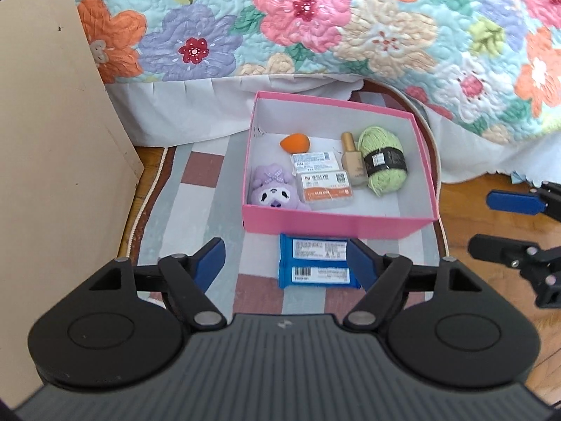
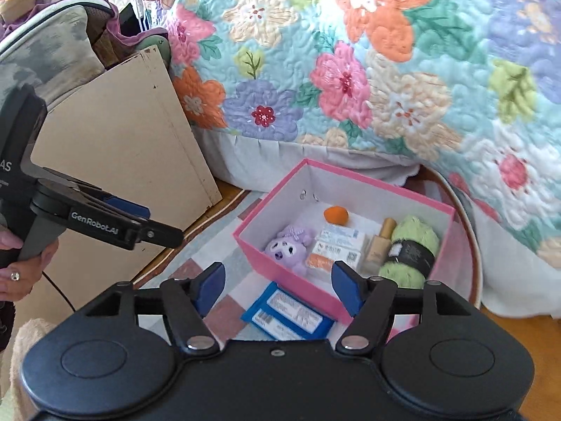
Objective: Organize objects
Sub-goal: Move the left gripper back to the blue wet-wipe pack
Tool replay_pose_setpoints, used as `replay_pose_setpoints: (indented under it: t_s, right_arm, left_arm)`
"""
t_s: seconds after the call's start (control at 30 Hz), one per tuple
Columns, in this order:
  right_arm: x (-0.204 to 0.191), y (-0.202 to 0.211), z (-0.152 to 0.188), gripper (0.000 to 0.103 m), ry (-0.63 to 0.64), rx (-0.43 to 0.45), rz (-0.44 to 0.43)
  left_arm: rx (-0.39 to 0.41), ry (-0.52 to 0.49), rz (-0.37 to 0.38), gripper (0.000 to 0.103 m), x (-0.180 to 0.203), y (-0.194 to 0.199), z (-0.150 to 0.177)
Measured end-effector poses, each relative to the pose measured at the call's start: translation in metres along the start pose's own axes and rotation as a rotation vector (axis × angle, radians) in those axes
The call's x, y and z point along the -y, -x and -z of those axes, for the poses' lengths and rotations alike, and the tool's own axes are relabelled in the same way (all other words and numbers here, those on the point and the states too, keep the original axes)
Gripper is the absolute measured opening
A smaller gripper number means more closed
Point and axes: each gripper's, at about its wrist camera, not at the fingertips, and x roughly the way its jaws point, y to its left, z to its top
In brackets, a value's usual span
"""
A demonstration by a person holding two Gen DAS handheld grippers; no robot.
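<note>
A pink box [image 1: 336,225] [image 2: 280,263] stands on a checked rug. In it lie an orange sponge [image 1: 295,142], a purple plush toy [image 1: 271,191] [image 2: 287,247], two small packets [image 1: 322,182], a beige bottle [image 1: 352,159] [image 2: 380,245] and a green yarn ball [image 1: 384,161] [image 2: 413,249]. A blue packet [image 1: 317,263] [image 2: 287,315] lies on the rug in front of the box. My left gripper [image 1: 285,258] is open and empty, above the blue packet. My right gripper [image 2: 278,282] is open and empty, above the same packet.
A bed with a flowered quilt [image 1: 315,17] [image 2: 350,70] rises behind the box. A beige cabinet panel [image 1: 45,140] [image 2: 122,147] stands at the left. Wooden floor [image 1: 491,217] shows to the right of the rug [image 1: 207,189].
</note>
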Motion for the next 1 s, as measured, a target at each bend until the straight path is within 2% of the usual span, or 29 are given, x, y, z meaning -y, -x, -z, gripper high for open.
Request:
replay_pose_setpoints:
  t_s: [0.23, 0.3, 0.47, 0.67, 0.73, 0.93, 1.0]
  right_arm:
    - [-0.010, 0.024, 0.021, 0.076, -0.008, -0.029, -0.009]
    - [-0.014, 0.028, 0.027, 0.088, 0.001, -0.042, -0.009]
    - [-0.019, 0.032, 0.042, 0.090, -0.004, -0.077, -0.006]
    - [-0.017, 0.014, 0.063, 0.092, -0.032, -0.149, -0.048]
    - [-0.016, 0.005, 0.066, 0.093, -0.027, -0.174, -0.069]
    - [-0.006, -0.021, 0.068, 0.093, -0.075, -0.208, -0.131]
    - [-0.002, -0.032, 0.070, 0.093, -0.075, -0.214, -0.124]
  left_arm:
    - [-0.003, -0.040, 0.017, 0.077, 0.007, 0.017, 0.022]
    - [-0.005, -0.050, 0.022, 0.077, 0.009, 0.019, 0.028]
    - [-0.030, -0.031, 0.057, 0.077, 0.007, 0.020, 0.046]
    - [-0.067, -0.017, 0.075, 0.077, 0.007, 0.010, 0.067]
    - [-0.047, -0.049, 0.076, 0.077, 0.012, 0.011, 0.074]
    - [-0.063, -0.075, 0.105, 0.077, 0.017, 0.004, 0.083]
    - [-0.074, -0.066, 0.109, 0.077, 0.016, -0.004, 0.084]
